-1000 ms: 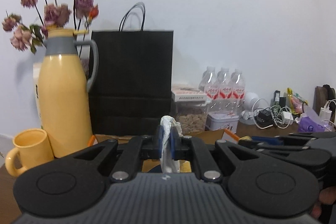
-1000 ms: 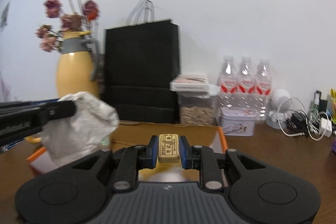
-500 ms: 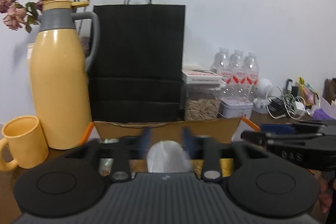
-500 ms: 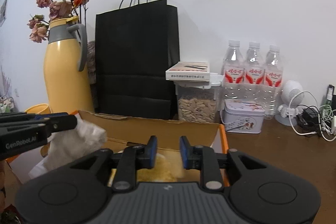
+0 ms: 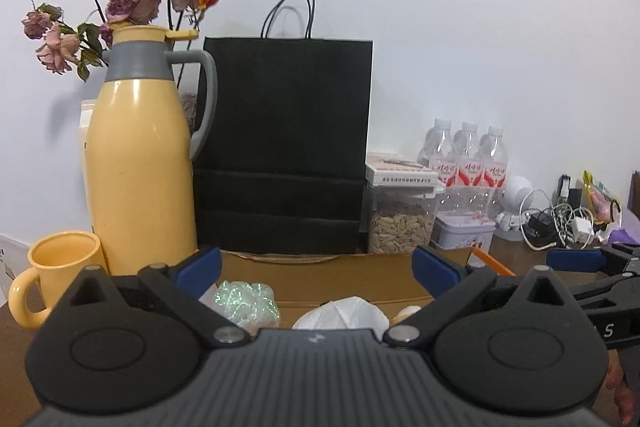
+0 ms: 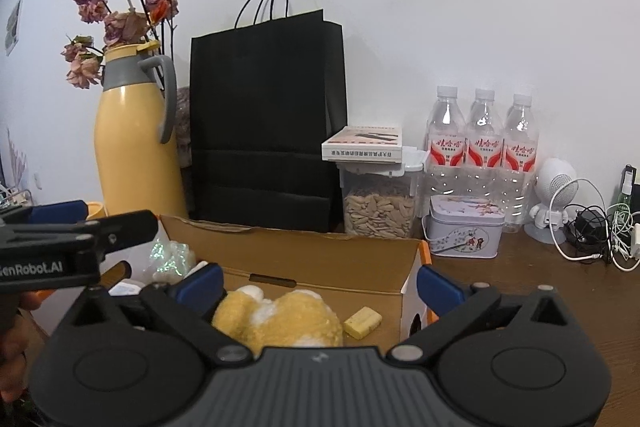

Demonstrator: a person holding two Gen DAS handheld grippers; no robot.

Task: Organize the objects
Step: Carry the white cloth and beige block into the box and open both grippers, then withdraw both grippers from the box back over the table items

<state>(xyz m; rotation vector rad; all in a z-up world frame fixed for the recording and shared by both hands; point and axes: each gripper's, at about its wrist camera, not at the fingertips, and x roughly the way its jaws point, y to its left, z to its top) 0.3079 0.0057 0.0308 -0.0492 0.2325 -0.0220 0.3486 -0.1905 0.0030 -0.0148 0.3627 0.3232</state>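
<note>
Down inside the cardboard box [image 6: 320,259] sits everything sorted so far: a small yellow bar [image 6: 362,321] on the box floor, lying at a slant with its long axis running up toward the right wall, a fuzzy yellow plush [image 6: 280,315] just left of it, a white crumpled wad [image 5: 340,313] further over, and a shiny greenish bundle [image 5: 244,301] near the left end.

The right claw [image 6: 320,277] hangs right above the plush and bar, jaws opening wide with nothing pinched between them, so the bar is below and slightly right of its centre. Same deal with the left claw [image 5: 316,265]: jaws opening, nothing gripped, the white wad below its gap. So both are released, stuff is in the box.

Looks to me like both drops are done and the next pick has to come from outside the box. Whichever hand is nearer takes it, but I can't see any loose item from here.

Around it on the bench [image 6: 520,291]: a yellow thermos [image 5: 140,163], mug [image 5: 60,275], black paper bag [image 5: 284,147], water bottles [image 6: 484,143].
</note>
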